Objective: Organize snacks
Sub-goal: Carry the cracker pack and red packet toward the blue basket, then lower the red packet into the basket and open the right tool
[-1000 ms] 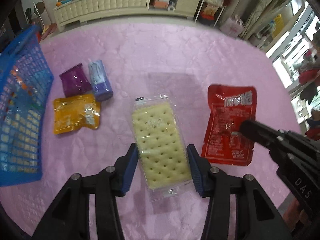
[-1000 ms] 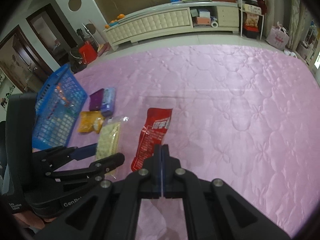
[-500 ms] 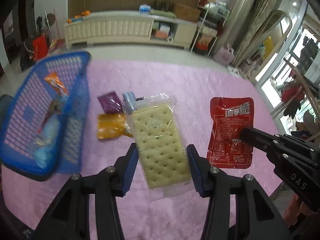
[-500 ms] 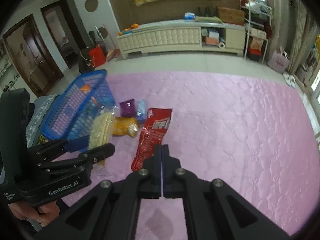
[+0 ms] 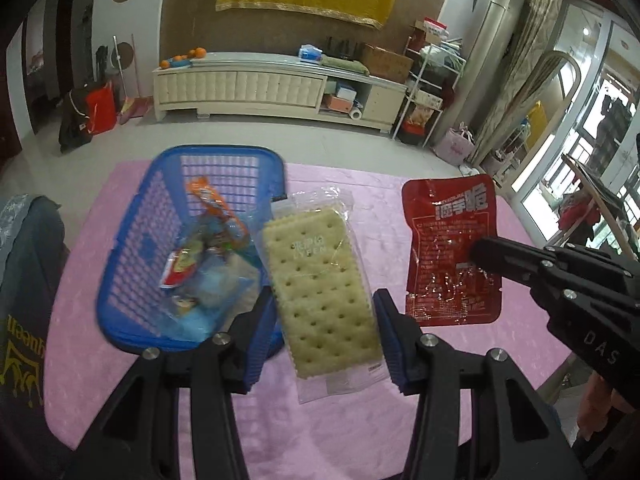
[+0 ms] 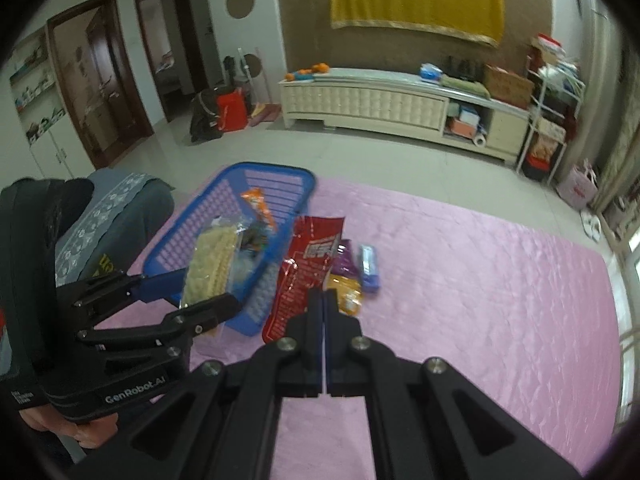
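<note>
My left gripper [image 5: 324, 324] is shut on a clear-wrapped cracker pack [image 5: 320, 280] and holds it in the air beside the blue basket [image 5: 132, 248]; the pack also shows in the right wrist view [image 6: 208, 272]. My right gripper [image 6: 323, 300] is shut on a red snack pouch [image 6: 304, 276] and holds it lifted; the pouch shows in the left wrist view [image 5: 452, 248] too. The basket [image 6: 224, 208] holds several snacks, including an orange packet [image 5: 212, 200].
A purple packet [image 6: 345, 262], a blue-violet packet [image 6: 369, 266] and a yellow packet [image 6: 346, 298] lie on the pink quilted cloth [image 6: 480, 300] right of the basket. A dark chair back [image 5: 28, 280] stands at the left. A white cabinet [image 6: 380, 100] is far behind.
Both grippers have lifted with their packs and moved left toward the basket. The basket now sits right beside the cracker pack.
</note>
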Motion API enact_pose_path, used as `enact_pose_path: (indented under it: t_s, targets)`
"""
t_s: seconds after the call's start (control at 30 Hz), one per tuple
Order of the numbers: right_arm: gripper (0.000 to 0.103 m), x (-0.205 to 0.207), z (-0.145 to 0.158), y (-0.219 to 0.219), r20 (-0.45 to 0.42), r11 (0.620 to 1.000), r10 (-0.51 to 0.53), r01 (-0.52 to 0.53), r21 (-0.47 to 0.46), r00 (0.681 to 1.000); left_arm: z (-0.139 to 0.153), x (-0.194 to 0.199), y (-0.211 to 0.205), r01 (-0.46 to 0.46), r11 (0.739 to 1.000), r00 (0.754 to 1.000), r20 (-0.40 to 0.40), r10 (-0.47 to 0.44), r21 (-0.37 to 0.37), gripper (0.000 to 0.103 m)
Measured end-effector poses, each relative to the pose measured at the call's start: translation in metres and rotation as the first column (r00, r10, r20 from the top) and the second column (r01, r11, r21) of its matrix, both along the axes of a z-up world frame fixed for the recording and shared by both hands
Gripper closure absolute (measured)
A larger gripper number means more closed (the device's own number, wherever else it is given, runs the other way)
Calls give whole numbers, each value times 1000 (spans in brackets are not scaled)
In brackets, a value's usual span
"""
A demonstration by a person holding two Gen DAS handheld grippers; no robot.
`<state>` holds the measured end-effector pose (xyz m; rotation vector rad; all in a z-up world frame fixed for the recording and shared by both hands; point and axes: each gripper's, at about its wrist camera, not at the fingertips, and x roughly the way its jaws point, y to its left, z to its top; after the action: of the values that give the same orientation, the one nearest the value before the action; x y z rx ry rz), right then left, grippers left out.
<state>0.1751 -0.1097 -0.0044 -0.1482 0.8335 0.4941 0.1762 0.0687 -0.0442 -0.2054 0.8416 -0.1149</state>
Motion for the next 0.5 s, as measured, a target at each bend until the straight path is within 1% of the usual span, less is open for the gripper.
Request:
enact_pose_path:
  t_s: [0.07, 0.17, 0.3, 0.5]
  targets:
    - [101, 1, 0, 17, -2, 1000, 15, -15, -9, 1000, 3, -4, 15, -14, 1000, 1000, 9, 13, 10, 57]
    - [101, 3, -1, 38, -10, 999, 34, -34, -13, 999, 3, -6, 37, -35, 999, 999, 6, 35, 3, 57]
    - [100, 8, -5, 70, -17, 998, 52, -52, -33, 999, 5, -9, 68, -58, 998, 998, 8, 58, 10, 57]
    - [100, 20, -14, 104, -34, 995, 54, -57, -77, 998, 4, -4, 95, -59, 998, 998, -2, 59, 19, 57]
